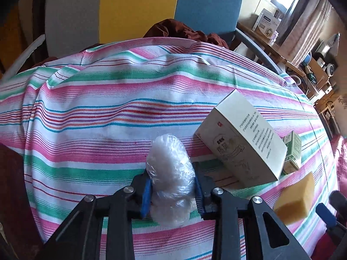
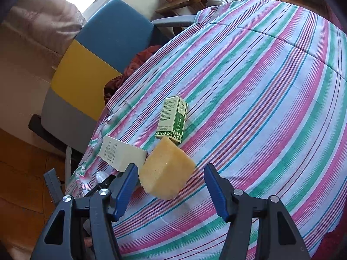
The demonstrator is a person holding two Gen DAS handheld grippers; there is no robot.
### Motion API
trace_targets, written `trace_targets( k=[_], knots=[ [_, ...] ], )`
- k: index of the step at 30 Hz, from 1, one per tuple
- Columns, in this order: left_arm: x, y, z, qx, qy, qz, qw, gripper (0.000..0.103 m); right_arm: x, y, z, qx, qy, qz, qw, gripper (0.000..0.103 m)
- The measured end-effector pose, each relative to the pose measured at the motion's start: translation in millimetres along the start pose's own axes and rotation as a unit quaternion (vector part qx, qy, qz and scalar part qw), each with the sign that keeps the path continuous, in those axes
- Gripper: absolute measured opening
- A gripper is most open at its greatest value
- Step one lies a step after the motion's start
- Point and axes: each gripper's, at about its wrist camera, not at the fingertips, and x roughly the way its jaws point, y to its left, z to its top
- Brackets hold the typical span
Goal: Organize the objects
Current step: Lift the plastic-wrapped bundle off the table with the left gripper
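My left gripper (image 1: 172,191) is shut on a clear plastic-wrapped bundle (image 1: 170,177) and holds it over the striped cloth (image 1: 97,112). To its right lie a white carton (image 1: 243,138), a small green box (image 1: 292,151) and a yellow sponge (image 1: 295,197). In the right wrist view my right gripper (image 2: 171,190) is open, its blue pads either side of the yellow sponge (image 2: 167,171) without touching it. The green box (image 2: 172,119) lies just beyond the sponge. The white carton (image 2: 121,153) lies to the left, with the left gripper partly seen beneath it.
A chair with grey, yellow and blue back panels (image 1: 138,8) stands beyond the table, with dark red fabric (image 1: 184,30) on its seat. A wooden shelf with boxes (image 1: 266,26) is at the far right. The striped cloth (image 2: 271,86) stretches wide to the right.
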Motion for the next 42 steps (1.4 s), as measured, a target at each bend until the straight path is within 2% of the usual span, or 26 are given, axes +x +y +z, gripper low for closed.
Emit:
trace_targets(
  k=[7,13,16,21,35,36,38,42],
  knots=[
    [-12,-4,-19,0.034,0.001,0.003,0.9994,0.033,4,-8,4,0.015,-0.005,-0.017,1.000,0.064],
    [-30,-15,-54,0.072,-0.014,0.004,0.9973,0.033,10,-9,5,0.018,0.004,-0.018,1.000,0.064],
    [-37,-22,-74,0.098,-0.030,0.014,0.9947,0.034,11,-8,5,0.017,0.006,-0.019,1.000,0.064],
    [-43,-33,-100,0.149,-0.072,0.040,0.9855,0.034,12,-7,5,0.013,0.005,-0.024,1.000,0.064],
    [-40,-31,-101,0.149,-0.085,0.039,0.9845,0.034,19,12,2,-0.020,0.011,0.005,1.000,0.066],
    [-40,-30,-101,0.148,-0.085,0.038,0.9845,0.035,19,14,2,-0.024,0.009,0.004,1.000,0.067],
    [-41,-30,-101,0.147,-0.085,0.037,0.9847,0.034,18,16,2,-0.030,0.005,0.004,1.000,0.078],
    [-40,-29,-101,0.145,-0.086,0.034,0.9851,0.034,19,20,1,-0.039,0.000,-0.003,0.999,0.080]
  ],
)
